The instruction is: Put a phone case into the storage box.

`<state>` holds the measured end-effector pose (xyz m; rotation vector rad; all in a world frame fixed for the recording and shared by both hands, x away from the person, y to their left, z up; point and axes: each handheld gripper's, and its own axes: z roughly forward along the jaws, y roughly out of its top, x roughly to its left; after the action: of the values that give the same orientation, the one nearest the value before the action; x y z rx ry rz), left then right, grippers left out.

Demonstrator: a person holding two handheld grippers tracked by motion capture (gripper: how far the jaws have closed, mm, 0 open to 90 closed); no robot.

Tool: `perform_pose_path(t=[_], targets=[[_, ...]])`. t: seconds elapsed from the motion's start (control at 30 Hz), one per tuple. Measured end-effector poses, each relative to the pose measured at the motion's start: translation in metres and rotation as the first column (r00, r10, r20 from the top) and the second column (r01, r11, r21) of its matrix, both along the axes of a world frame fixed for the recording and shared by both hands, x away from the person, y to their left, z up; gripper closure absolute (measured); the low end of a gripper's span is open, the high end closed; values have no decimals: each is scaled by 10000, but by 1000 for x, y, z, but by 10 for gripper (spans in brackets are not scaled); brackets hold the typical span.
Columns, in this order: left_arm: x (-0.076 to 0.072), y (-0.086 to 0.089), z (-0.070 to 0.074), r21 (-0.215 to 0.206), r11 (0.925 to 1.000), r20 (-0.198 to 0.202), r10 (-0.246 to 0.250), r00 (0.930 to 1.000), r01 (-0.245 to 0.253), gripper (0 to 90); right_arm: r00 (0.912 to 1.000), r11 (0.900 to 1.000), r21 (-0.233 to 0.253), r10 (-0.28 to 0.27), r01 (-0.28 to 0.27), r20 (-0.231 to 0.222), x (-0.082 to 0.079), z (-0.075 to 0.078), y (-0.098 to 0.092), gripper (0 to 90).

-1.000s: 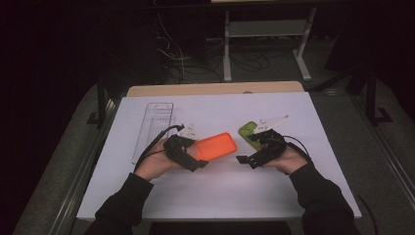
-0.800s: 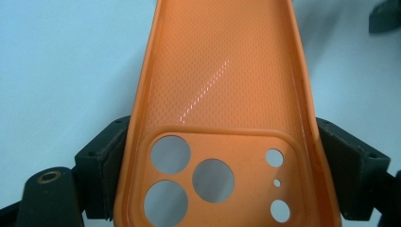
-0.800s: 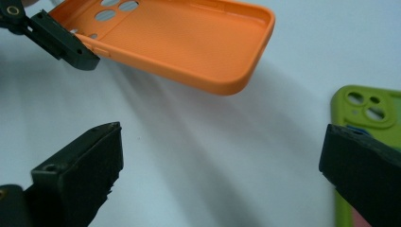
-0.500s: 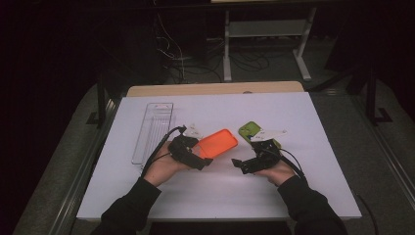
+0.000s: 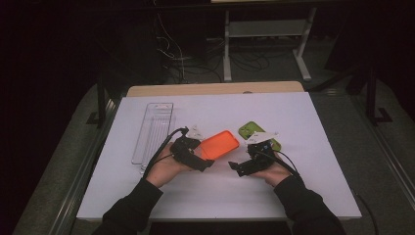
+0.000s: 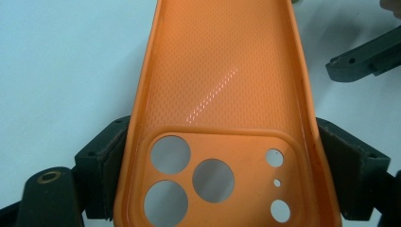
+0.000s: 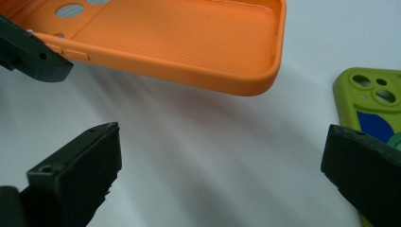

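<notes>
High view: the left hand-held gripper [image 5: 208, 155] clamps the orange phone case [image 5: 220, 144] near the middle of the white surface [image 5: 313, 127]; at its 3 o'clock, the right hand-held gripper [image 5: 235, 167] and a green phone case [image 5: 252, 130].

Left gripper view: jaws squeeze the case's [image 6: 222, 118] camera end.

Right gripper view: jaws spread wide, holding nothing; the orange case [image 7: 179, 38] at 12 o'clock.
</notes>
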<state>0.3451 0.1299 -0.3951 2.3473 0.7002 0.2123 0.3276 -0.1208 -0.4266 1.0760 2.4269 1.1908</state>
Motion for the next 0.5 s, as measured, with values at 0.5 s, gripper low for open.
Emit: perform_pose_path(t=[0.5], targets=[[1, 1, 0, 49, 10000, -50, -73, 10000, 73, 158, 9754, 9819, -1891, 362, 57, 2175, -10, 0, 11, 0]])
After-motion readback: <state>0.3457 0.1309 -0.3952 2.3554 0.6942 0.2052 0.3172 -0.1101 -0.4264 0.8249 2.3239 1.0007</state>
